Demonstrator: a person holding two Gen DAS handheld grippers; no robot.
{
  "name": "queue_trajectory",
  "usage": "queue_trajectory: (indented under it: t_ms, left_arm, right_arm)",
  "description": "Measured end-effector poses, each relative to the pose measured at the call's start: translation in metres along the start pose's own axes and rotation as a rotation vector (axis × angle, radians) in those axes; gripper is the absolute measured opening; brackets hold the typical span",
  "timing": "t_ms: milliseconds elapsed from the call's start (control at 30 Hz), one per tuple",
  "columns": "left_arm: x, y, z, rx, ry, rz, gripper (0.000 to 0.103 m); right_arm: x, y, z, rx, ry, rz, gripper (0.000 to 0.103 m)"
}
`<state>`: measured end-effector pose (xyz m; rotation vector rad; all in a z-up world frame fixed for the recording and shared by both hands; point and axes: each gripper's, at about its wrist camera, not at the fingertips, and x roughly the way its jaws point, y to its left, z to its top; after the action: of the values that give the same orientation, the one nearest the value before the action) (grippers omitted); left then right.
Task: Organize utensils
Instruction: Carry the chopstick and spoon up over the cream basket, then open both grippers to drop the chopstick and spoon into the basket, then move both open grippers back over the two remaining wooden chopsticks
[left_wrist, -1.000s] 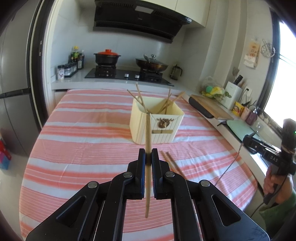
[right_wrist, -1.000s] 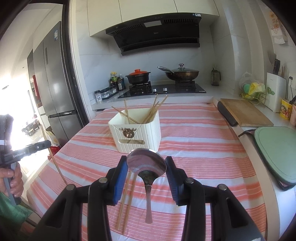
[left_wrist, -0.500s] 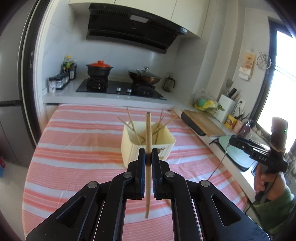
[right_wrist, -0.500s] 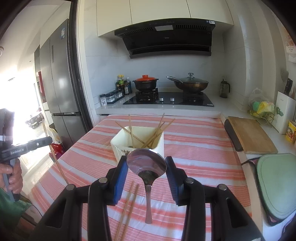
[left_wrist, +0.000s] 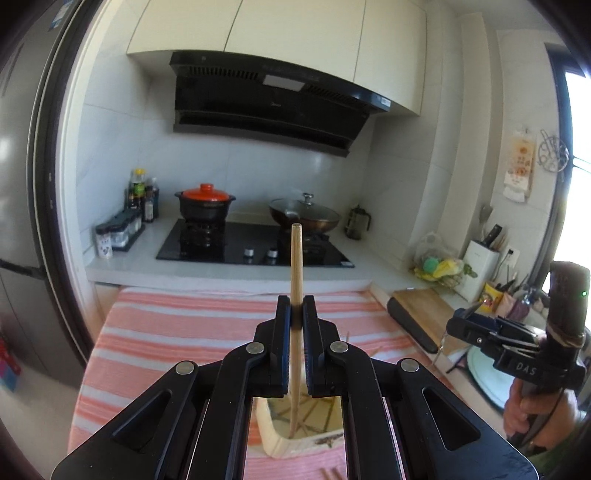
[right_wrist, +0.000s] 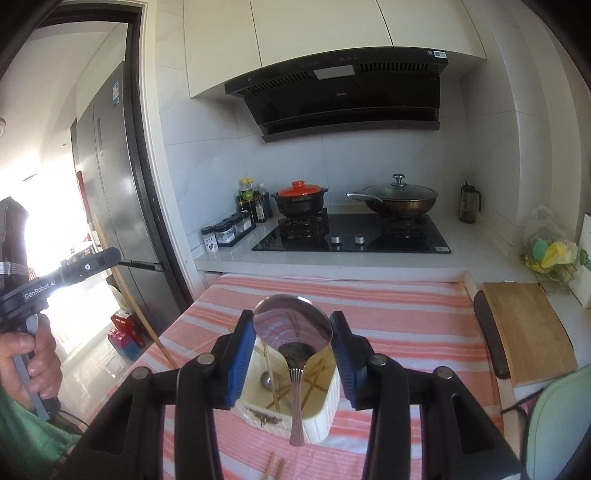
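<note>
Two handheld grippers hang above a cream utensil box (right_wrist: 317, 417) on a striped tablecloth (right_wrist: 399, 317), each carrying one piece. Left gripper (left_wrist: 296, 314) is clamped on an upright wooden chopstick (left_wrist: 295, 266) whose lower tip sits over the box opening. Right gripper (right_wrist: 293, 328) grips a steel spoon (right_wrist: 293, 325) by its bowl, handle hanging down over the box. Several chopsticks already rest inside (one other metal piece too, hard to identify). Judging by this, sorting is well along: both held pieces await dropping, and two loose chopsticks (right_wrist: 275, 467) remain on the cloth.
</note>
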<state>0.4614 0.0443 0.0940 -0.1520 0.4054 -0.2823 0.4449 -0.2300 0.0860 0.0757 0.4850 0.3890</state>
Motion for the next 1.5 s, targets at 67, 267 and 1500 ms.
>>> queue_trajectory:
  t_ms: [67, 267, 1500]
  left_arm:
    - [0.021, 0.002, -0.004, -0.016, 0.018, 0.001, 0.005]
    - [0.081, 0.009, -0.04, -0.056, 0.142, -0.004, 0.005]
    - [-0.031, -0.048, -0.315, -0.089, 0.604, 0.028, 0.087]
  right_arm:
    - [0.016, -0.002, 0.004, 0.01, -0.015, 0.016, 0.042]
    - [0.078, -0.014, -0.018, 0.063, 0.059, 0.054, 0.042]
    - [-0.051, -0.015, -0.326, 0.023, 0.345, -0.283, 0.066]
